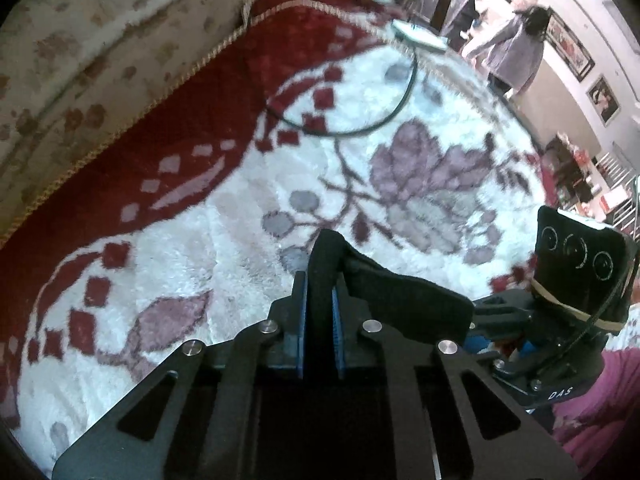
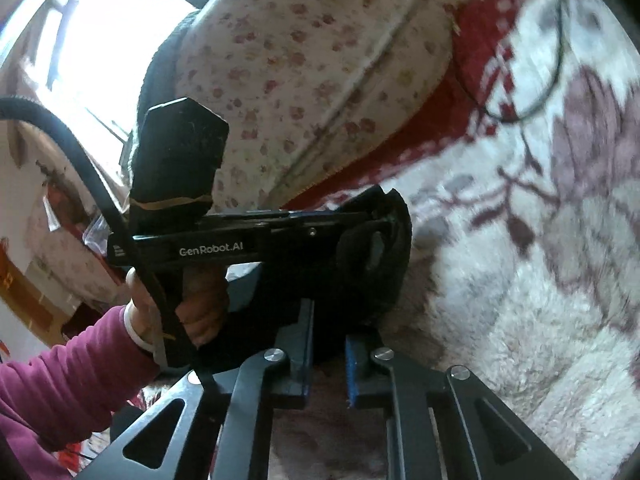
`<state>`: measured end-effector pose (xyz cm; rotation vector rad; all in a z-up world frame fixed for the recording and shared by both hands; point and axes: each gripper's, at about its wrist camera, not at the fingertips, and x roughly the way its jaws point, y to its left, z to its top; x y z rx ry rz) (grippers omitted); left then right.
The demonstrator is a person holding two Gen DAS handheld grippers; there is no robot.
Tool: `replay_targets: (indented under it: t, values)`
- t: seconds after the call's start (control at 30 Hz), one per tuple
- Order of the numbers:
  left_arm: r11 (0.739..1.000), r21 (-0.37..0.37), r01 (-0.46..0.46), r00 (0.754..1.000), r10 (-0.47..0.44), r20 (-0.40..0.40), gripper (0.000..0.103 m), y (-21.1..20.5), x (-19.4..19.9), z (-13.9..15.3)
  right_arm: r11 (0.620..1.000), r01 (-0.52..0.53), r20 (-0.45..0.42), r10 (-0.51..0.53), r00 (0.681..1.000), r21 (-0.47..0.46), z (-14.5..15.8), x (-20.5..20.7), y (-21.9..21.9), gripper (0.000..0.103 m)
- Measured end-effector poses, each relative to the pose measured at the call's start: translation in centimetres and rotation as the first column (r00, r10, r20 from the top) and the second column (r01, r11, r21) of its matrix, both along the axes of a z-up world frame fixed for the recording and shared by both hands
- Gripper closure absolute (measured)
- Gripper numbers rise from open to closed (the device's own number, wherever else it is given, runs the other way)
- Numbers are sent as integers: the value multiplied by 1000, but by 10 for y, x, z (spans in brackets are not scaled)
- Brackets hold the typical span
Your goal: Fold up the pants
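The pants point(image 1: 404, 300) are black fabric. In the left wrist view my left gripper point(image 1: 319, 312) is shut on a fold of them, which sticks up between the blue pads and drapes to the right, above the blanket. The right gripper's body point(image 1: 560, 320) shows at the right edge. In the right wrist view the left gripper point(image 2: 380, 216) lies sideways across the middle with the black pants point(image 2: 372, 264) bunched at its tip. My right gripper point(image 2: 328, 344) sits just below that bunch with its blue pads apart and cloth at the left pad.
A fluffy white blanket with red border and mauve flowers point(image 1: 240, 216) covers the bed. A floral pillow point(image 2: 304, 64) lies at its edge. A black cable loop point(image 1: 360, 120) and a phone-like object point(image 1: 416, 34) rest on the blanket. A person point(image 1: 516, 52) stands beyond.
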<state>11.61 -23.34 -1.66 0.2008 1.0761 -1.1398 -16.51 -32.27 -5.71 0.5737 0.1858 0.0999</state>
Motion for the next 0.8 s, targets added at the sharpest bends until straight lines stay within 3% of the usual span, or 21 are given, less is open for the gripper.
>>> replay_targets:
  t: [0.23,0.5,0.8]
  values:
    - [993,-77,-85,995,88,39,93,38,-12,44,998,-31,80,36,996,-59,32,-11,29,92]
    - [971,-151,-186,976,201,90,94,104,-31,93,977,-121,133,145,980,-178,78,-3,83,93]
    - [915,-211,-345,928,366,69,94,203,-55,108,917,-283,88,318,944,-282,95,34,160,93]
